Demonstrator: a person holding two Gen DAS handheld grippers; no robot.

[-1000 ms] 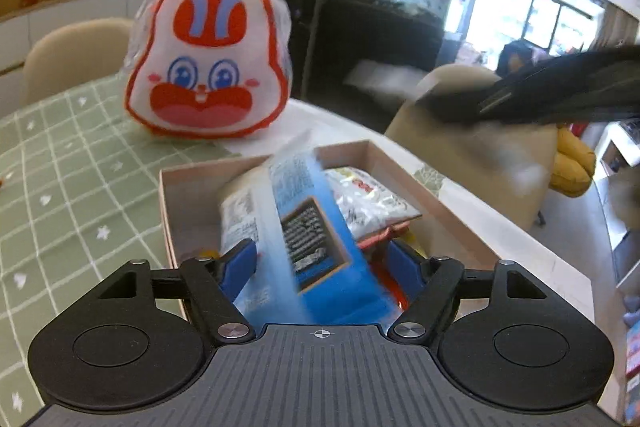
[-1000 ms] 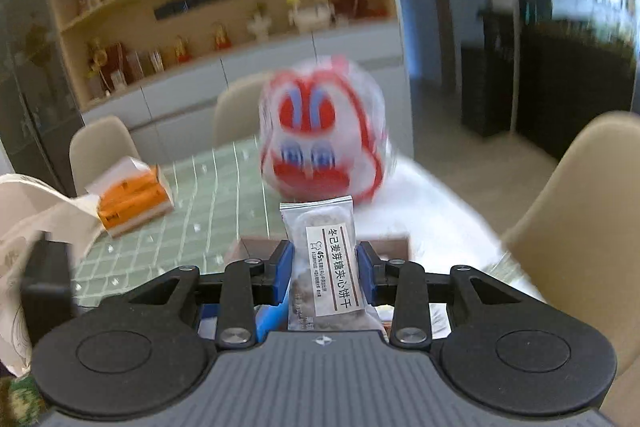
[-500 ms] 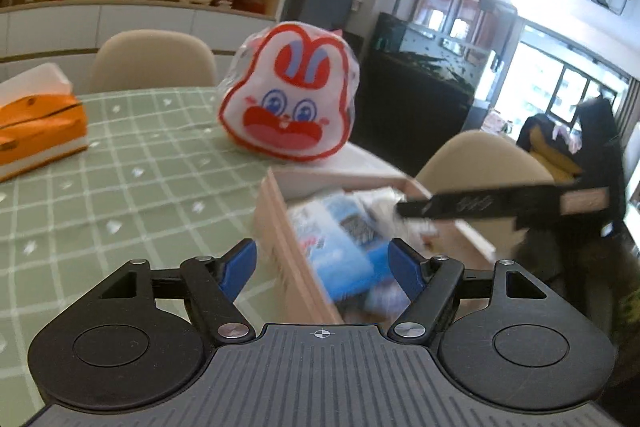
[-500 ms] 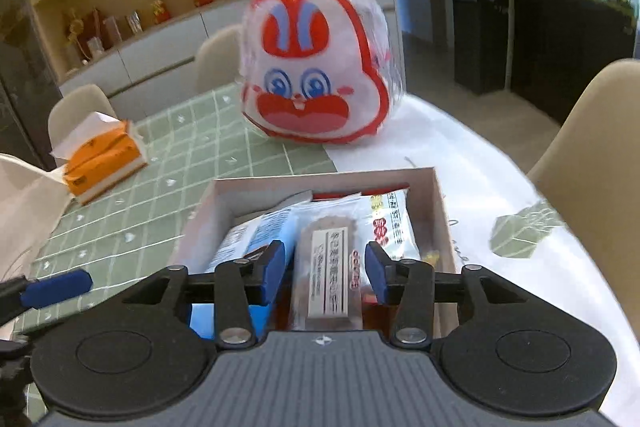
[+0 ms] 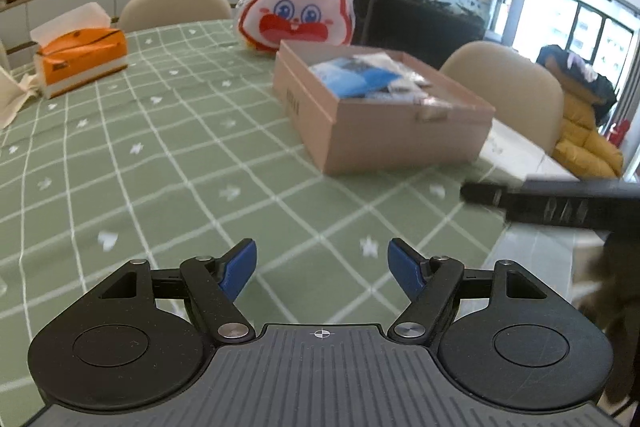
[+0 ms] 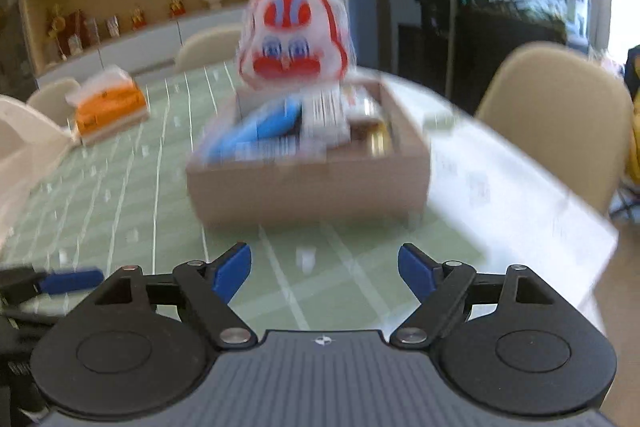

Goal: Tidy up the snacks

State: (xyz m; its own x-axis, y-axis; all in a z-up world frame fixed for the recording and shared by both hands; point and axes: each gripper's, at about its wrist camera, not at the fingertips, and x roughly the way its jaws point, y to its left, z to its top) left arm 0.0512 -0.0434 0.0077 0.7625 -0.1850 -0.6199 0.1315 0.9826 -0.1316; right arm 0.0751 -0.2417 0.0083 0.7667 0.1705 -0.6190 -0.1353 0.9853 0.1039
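Both grippers hang empty over the green checked tablecloth point(image 5: 168, 147), with the snacks lying in the box.

The left gripper point(image 5: 322, 267) is spread wide with nothing between its blue fingers point(image 5: 240, 265). The right gripper point(image 6: 324, 269) has its jaws opening, also bare. The pink box point(image 5: 400, 135) sits at about 1 o'clock in the left view and at 12 in the blurred right view, holding a blue packet point(image 5: 352, 79) and other wrappers. A rabbit-face bag point(image 5: 298, 9) stands just behind it; an orange tissue box point(image 5: 80, 61) lies at 10 o'clock.
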